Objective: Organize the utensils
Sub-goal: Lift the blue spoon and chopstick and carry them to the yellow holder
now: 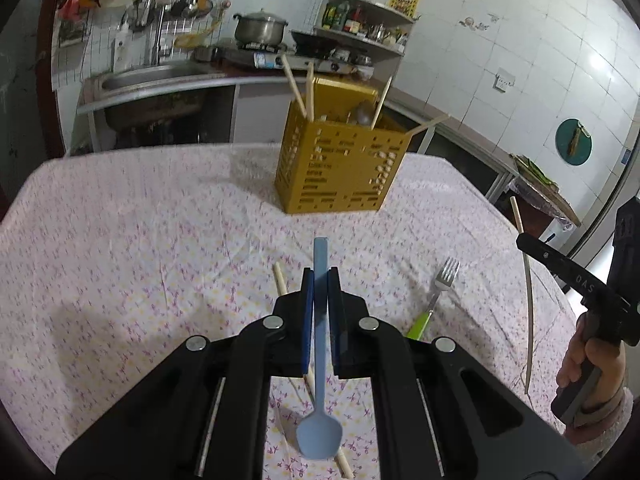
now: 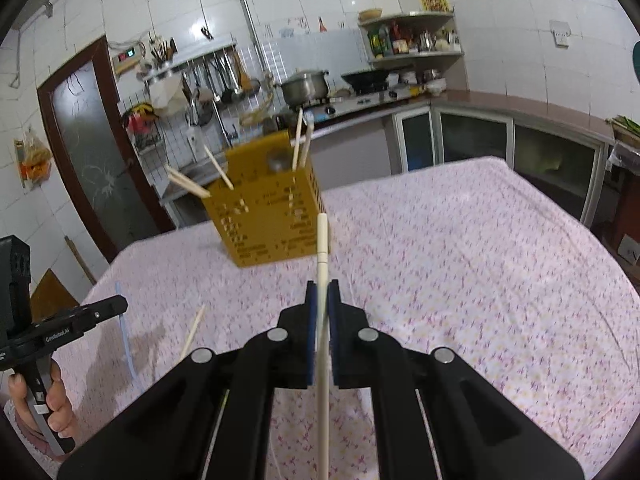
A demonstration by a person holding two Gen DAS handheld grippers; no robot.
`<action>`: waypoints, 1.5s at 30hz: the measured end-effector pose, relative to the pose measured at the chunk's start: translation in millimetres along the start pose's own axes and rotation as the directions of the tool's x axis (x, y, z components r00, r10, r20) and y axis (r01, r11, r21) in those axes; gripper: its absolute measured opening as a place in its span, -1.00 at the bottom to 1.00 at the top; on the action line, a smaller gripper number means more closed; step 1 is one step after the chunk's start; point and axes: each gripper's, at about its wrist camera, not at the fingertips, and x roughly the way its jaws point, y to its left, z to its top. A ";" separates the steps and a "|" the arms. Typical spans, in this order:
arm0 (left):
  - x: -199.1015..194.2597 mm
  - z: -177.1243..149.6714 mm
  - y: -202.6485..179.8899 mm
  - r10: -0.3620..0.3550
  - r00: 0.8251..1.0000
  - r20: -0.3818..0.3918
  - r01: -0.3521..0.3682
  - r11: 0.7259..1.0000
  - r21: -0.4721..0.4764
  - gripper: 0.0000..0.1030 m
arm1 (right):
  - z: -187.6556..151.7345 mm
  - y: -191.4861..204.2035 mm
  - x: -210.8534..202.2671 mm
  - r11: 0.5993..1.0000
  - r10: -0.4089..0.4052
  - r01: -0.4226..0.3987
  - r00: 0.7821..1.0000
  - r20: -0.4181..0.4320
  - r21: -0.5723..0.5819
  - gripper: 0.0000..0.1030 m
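A loose pale wooden chopstick lies on the white cloth with small pink and yellow flowers that covers the table, partly hidden under the left gripper. It has not yet been gathered.

That gripper has its blue-padded jaws pressed together on the handle of a flat light-blue plastic spoon. The pinch sits on the upper part of the handle, so the square handle end sticks out ahead of the pads and the rounded bowl hangs below, over the cloth. Held this way the spoon hangs free of the table, which looks meant for carrying it to the holder.

Ahead stands the mustard-yellow square plastic utensil holder with slotted walls, near the far side of the table. Several chopsticks lean out of its open top and a dark metal spoon bowl shows inside, so part of the sorting looks done.

To the right of the left gripper lies a metal fork with a lime-green handle, tines pointing away, well apart from the holder and untouched.

Furthest right, the right gripper is clamped on a long cream-coloured chopstick. Its jaws pinch it about midway, so one end points up toward the holder and the other runs down below the gripper. The chopstick is slim, smooth and round, and could easily pivot in such a narrow grip.
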 end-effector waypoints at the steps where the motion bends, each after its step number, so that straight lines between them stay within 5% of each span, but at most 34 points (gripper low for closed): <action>1: -2.0 1.6 -1.1 0.002 1.000 0.007 -0.002 1.000 0.006 -0.89 | 1.2 0.1 -1.1 1.000 0.002 -0.002 1.000 0.009 0.000 -0.89; 14: -18.8 37.7 -11.7 -0.015 0.995 0.095 0.012 0.999 0.030 -0.89 | 25.9 5.1 -6.5 0.997 0.069 -0.066 0.988 0.138 -0.026 -0.89; 31: -22.5 70.6 -35.9 -0.021 0.989 0.149 0.008 0.996 0.085 -0.89 | 49.9 -3.1 13.4 0.997 0.083 -0.083 0.979 0.188 -0.009 -0.89; 45: -24.3 136.4 -56.5 -0.023 0.972 0.233 -0.003 0.994 0.107 -0.89 | 124.2 28.0 48.3 0.992 0.121 -0.103 0.926 0.357 -0.070 -0.89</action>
